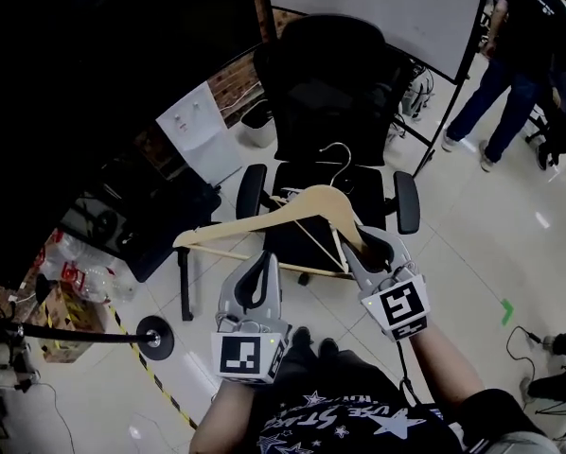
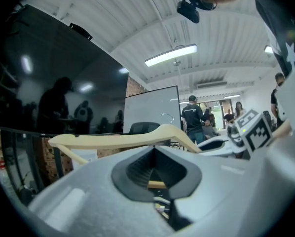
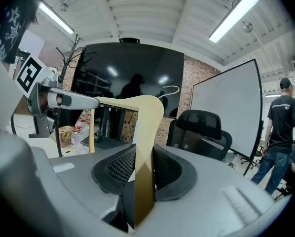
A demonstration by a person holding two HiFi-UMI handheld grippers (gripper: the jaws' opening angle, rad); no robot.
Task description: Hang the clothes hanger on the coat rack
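A wooden clothes hanger point(image 1: 297, 203) with a metal hook point(image 1: 338, 159) hangs in the air in front of me, above the chair. My left gripper point(image 1: 256, 259) is shut on its thin lower bar point(image 2: 157, 184), and the hanger's arm point(image 2: 118, 140) crosses just above the jaws. My right gripper point(image 1: 360, 236) is shut on the hanger's right arm point(image 3: 146, 147), which stands upright between the pads. The coat rack's hooked top point(image 3: 70, 53) shows at the far left in the right gripper view. Its black pole point(image 1: 75, 333) and round base point(image 1: 156, 338) are at my left.
A black office chair point(image 1: 330, 93) stands straight ahead, a whiteboard point(image 1: 397, 8) behind it. A person point(image 1: 515, 55) stands at the upper right. A large dark screen point(image 3: 128, 78) fills the left wall. A box with bottles point(image 1: 75, 291) and yellow-black floor tape point(image 1: 155, 376) lie left.
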